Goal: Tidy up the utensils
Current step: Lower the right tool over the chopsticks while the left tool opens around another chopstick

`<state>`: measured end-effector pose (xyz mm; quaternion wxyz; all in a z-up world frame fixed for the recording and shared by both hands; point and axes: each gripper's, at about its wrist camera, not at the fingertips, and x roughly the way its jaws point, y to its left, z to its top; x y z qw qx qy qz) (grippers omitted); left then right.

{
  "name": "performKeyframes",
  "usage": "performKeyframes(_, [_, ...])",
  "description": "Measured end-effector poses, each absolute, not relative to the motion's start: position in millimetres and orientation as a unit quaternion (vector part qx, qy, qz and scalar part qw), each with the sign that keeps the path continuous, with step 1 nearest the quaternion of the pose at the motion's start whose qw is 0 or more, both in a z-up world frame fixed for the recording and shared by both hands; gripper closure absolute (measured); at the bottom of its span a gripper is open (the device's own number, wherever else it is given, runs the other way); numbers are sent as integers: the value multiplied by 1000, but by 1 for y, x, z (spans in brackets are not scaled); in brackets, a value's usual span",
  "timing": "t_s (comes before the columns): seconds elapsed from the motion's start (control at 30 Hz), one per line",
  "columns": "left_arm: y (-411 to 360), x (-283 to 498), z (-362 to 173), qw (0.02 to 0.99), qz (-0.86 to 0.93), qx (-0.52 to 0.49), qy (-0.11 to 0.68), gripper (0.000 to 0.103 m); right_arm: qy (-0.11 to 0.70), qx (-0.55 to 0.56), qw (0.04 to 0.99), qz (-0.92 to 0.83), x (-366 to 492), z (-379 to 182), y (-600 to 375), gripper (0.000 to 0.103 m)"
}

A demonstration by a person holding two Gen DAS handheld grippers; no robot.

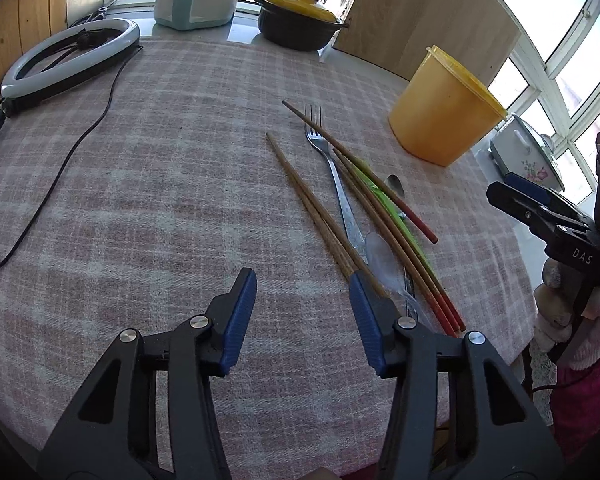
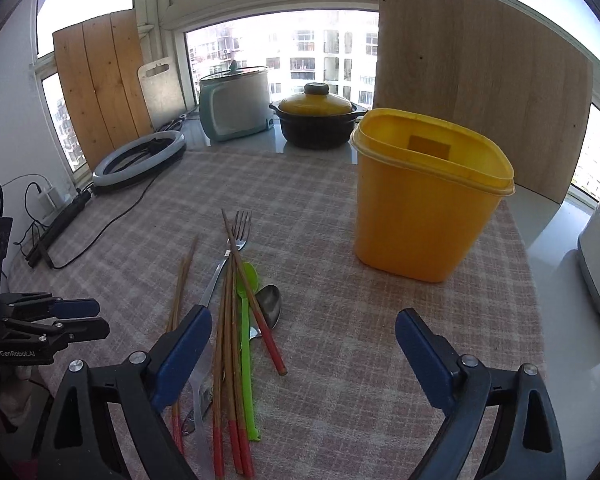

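Hovering low over the table, the left claw is spread wide and holds nothing. Left wrist view: its right pad sits just at the near ends of the wooden chopsticks, beside the utensil pile. Pile is a loose fan on the checked cloth: fork, clear plastic spoon, green spoon handle partly buried, metal spoon peeking out behind, red-tipped chopsticks crossing on top. Yellow container stands upright, well apart from the pile, toward the far right. Right claw shows at the frame edge, off the table side; cannot tell its gap from here. Ring light and cord lie far left, clay pot at the back.

Right wrist view: right claw also wide, empty, above the cloth with its left pad over the pile's near half. Green spoon lies straight among the chopsticks. Container mouth open, looks empty, ahead and to the right. Left claw visible at far left edge.

Judgement: start of task, nothing sorted yet; step in hand is approach for the first pick. Next move calls for dropping onto one item or a chopstick pair, pinching near an end, lifting, then standing it in the container. Crossed sticks may drag neighbours.
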<state>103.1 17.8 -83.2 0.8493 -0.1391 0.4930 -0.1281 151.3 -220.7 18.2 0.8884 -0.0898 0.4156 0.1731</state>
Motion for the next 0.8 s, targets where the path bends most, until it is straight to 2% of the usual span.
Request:
performKeyframes(0.07, [13, 113, -89, 836, -134, -154, 510, 58, 431, -110, 875, 192, 163, 11, -208, 23])
performKeyframes(0.13, [8, 123, -94, 820, -140, -170, 528, 67, 449, -126, 859, 209, 175, 3, -196, 28])
performKeyframes(0.27, [-3, 136, -99, 800, -143, -186, 552, 70, 499, -114, 825, 239, 199, -11, -185, 44])
performKeyframes(0.33, [-6, 142, -100, 799, -136, -181, 558, 75, 518, -107, 813, 243, 209, -16, -183, 47])
performKeyframes(0.4, [-8, 147, -99, 801, -122, -172, 560, 75, 532, -111, 803, 246, 215, -19, -179, 52])
performKeyframes(0.8, [-18, 168, -107, 796, -84, -147, 581, 82, 576, -155, 758, 264, 233, -37, -160, 68])
